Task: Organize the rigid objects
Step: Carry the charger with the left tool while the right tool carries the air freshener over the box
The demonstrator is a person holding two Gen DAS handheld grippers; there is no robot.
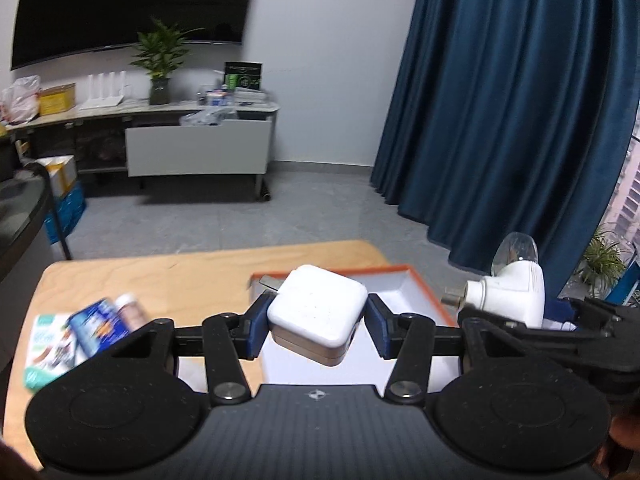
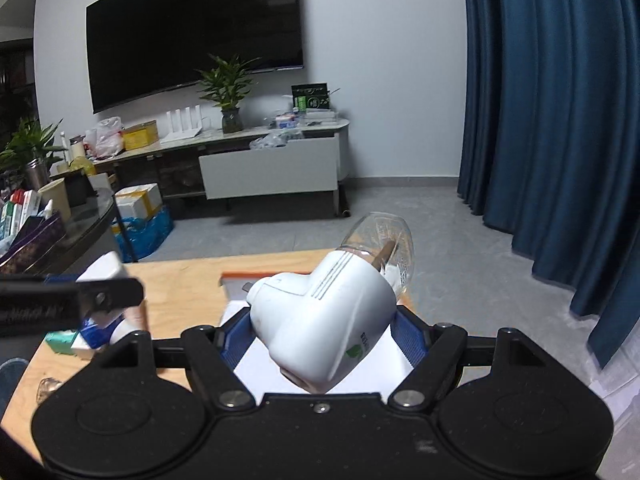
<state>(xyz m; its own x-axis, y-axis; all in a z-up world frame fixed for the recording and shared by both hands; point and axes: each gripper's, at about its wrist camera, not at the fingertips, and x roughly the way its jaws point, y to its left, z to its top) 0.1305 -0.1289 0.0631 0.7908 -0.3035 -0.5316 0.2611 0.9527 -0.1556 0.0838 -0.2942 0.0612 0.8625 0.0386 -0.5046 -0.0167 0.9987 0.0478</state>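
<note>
- Left gripper [image 1: 318,322] pinches a white square charger [image 1: 318,312] between its blue pads, lifted above the white orange-rimmed tray [image 1: 416,280] on the wooden desk [image 1: 160,276].
- Right gripper [image 2: 320,338] clamps a white plug-in device [image 2: 324,320] with a clear bottle on top, above that same tray [image 2: 236,280].
- Blurred boxes and bottles [image 1: 84,332] lie on the desk's left side.

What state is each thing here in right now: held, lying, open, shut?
Left gripper: shut on the white charger block.
White charger block: held above the tray, tilted.
Right gripper: shut on the white plug-in device.
White plug-in device: held, tilted, clear bottle end pointing away.
Orange-rimmed tray: open on the table.
Small packages: lying on the table, blurred.
</note>
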